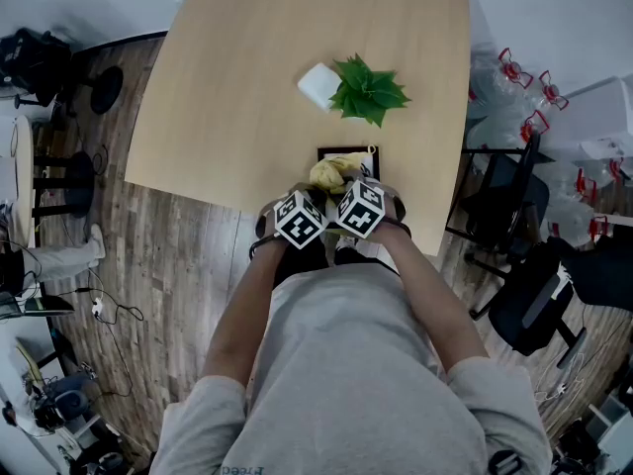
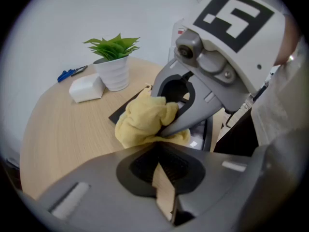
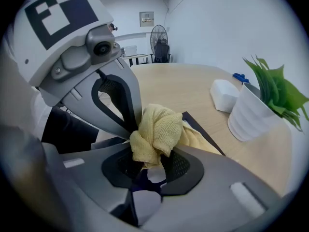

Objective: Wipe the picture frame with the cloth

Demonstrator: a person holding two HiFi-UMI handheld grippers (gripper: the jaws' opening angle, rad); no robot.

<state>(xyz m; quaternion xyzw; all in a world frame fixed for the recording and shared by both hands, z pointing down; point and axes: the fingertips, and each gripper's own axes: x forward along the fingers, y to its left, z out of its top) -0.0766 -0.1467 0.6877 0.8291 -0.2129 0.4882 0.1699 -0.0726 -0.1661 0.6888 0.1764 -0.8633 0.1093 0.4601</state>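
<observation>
The black picture frame point(image 1: 341, 150) lies flat near the table's front edge, its dark border point(image 2: 126, 106) showing in the left gripper view. A crumpled yellow cloth point(image 1: 331, 171) rests on it. My right gripper point(image 3: 149, 163) is shut on the cloth point(image 3: 159, 129), and the left gripper view shows its fingers pinching the bundle point(image 2: 142, 122). My left gripper point(image 2: 161, 163) is shut right beside the cloth, seemingly on the frame's near edge; only a thin tan sliver shows between its jaws. In the head view both marker cubes hide the near part of the frame.
A potted green plant point(image 1: 368, 89) and a white box point(image 1: 318, 85) stand behind the frame, mid-table. A blue object point(image 2: 70, 73) lies farther back. Office chairs point(image 1: 514, 196) stand right of the table. The table's front edge point(image 1: 198, 191) runs just below the grippers.
</observation>
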